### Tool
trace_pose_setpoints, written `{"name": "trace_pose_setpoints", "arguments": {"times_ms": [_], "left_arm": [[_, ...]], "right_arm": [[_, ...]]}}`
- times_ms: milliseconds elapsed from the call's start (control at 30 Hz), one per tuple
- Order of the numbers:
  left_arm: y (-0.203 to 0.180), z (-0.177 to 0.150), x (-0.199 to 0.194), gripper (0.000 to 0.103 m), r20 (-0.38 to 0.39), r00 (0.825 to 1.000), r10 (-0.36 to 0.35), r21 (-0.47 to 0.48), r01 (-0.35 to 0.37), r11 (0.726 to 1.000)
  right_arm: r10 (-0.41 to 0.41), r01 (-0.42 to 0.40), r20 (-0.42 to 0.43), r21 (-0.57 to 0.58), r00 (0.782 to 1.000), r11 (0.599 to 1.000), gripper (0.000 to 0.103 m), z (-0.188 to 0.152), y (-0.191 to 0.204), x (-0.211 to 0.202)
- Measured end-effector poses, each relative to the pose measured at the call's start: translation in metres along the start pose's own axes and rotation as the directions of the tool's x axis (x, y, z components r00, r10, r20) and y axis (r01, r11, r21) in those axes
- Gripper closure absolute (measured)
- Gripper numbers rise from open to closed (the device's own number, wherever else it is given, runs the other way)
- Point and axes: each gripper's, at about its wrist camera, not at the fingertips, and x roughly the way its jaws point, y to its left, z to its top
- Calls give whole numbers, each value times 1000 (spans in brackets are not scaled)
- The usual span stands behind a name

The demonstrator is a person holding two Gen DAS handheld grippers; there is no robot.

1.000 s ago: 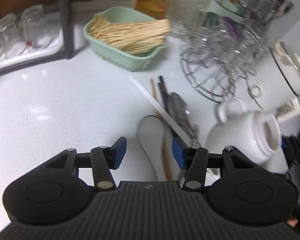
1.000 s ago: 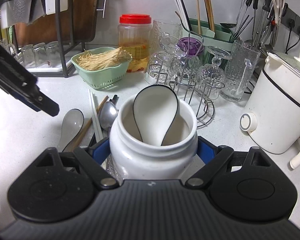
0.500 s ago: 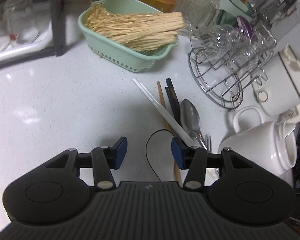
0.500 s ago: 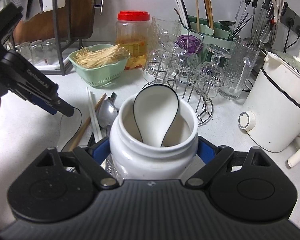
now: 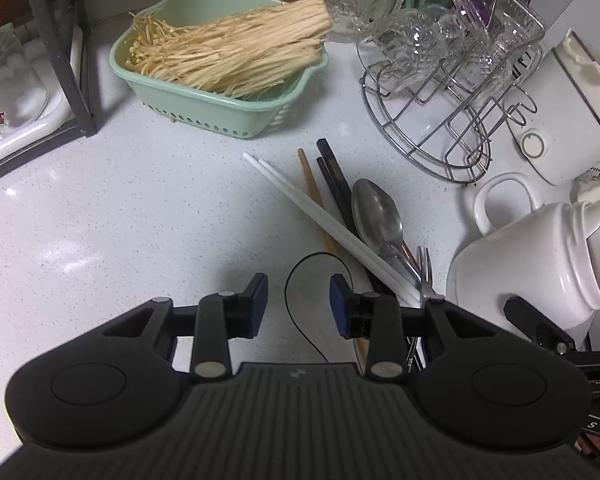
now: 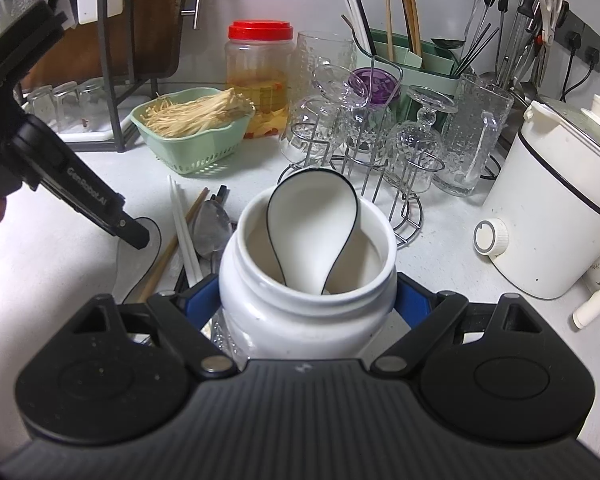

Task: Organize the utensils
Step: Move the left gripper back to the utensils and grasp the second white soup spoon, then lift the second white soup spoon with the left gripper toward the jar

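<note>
A white ceramic spoon with a black rim (image 5: 316,276) lies on the pale counter. My left gripper (image 5: 299,304) points down over its bowl, its jaws closing. The right pad overlaps the rim, the left pad stands clear of it. The right wrist view shows the left gripper (image 6: 134,236) tip at that spoon (image 6: 150,226). My right gripper (image 6: 306,300) is shut on a white ceramic jar (image 6: 300,320), which has a second black-rimmed spoon (image 6: 312,232) standing in it. White chopsticks (image 5: 324,216), dark chopsticks (image 5: 336,176), a metal spoon (image 5: 374,208) and a fork (image 5: 424,268) lie loose beside the jar (image 5: 540,260).
A green basket (image 5: 220,116) of enoki mushrooms sits at the back. A wire rack of glasses (image 5: 440,132) stands right of it, a white cooker (image 6: 548,208) further right. Against the wall are a green utensil holder (image 6: 420,60), a red-lidded jar (image 6: 260,68) and a dish rack (image 5: 76,60).
My left gripper has come down and forward over the black-rimmed spoon, and its jaws have narrowed around the bowl. The right gripper has kept still with the jar.
</note>
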Motion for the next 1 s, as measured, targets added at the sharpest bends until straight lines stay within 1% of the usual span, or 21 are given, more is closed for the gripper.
{"name": "trace_pose_setpoints", "arguments": {"times_ms": [100,167,267,467,600,700,833,1000], "left_arm": [[-4,-1,6,76,-23,999,25,9,-25,1000],[-3,-2,9,83,-31,999,29,-3,-29,1000],[-4,-1,9,88,-31,999,44,-21,-44,999],[-16,2,0,98,-2,996,89,16,-89,996],[-22,1,-5,99,2,995,99,28,-99,995],[-26,-3,-9,99,17,993,121,36,-121,992],[-27,-6,-18,99,42,992,118,3,-118,993],[-38,-8,-39,99,100,985,140,29,-143,989]], "right_arm": [[0,0,4,3,1000,1000,11,0,0,0],[0,0,7,2,1000,1000,11,0,0,0],[4,-4,12,-4,1000,1000,11,-2,0,0],[12,-12,19,-13,1000,1000,11,-3,-1,-1],[20,-19,25,-19,999,1000,11,-3,-2,0],[24,-24,28,-24,999,999,11,-3,-2,0],[30,-29,33,-30,999,999,11,-4,-2,0],[31,-30,36,-31,999,999,11,-4,-2,0]]}}
